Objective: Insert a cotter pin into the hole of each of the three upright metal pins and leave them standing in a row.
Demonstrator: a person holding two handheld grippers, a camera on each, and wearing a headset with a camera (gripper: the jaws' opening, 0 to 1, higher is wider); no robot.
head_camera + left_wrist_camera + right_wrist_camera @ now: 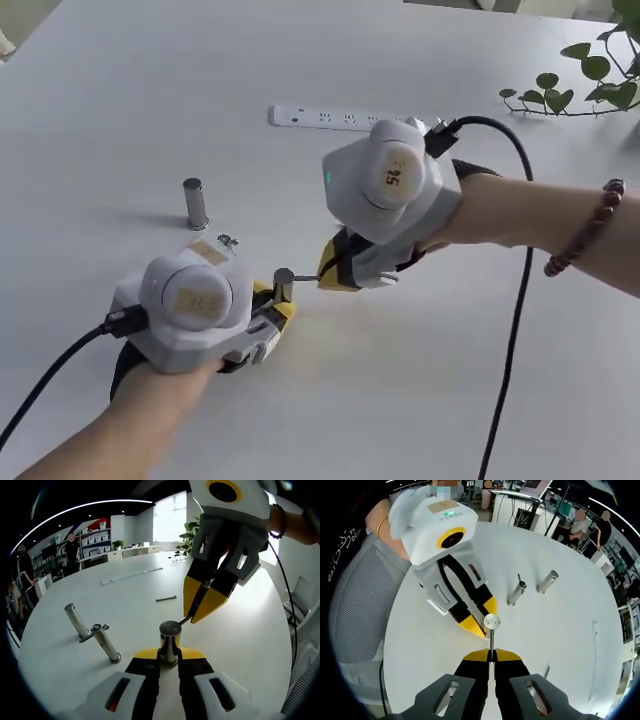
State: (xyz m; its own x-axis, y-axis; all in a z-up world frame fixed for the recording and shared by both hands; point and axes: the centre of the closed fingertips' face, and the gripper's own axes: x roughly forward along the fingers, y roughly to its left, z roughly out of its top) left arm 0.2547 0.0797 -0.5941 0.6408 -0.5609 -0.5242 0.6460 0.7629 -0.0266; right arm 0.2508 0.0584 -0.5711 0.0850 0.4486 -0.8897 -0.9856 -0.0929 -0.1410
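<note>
Right claw (491,654) holds cotter pin (491,639) at metal pin (491,621).

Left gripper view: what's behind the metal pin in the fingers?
The right gripper, pinching a cotter pin against the metal pin. Whether its tip is in the hole is covered.

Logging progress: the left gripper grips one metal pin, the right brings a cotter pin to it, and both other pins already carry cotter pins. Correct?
Not quite: the nearer standing pin carries a cotter pin, but the farther pin is bare, as the left gripper view shows.
</note>
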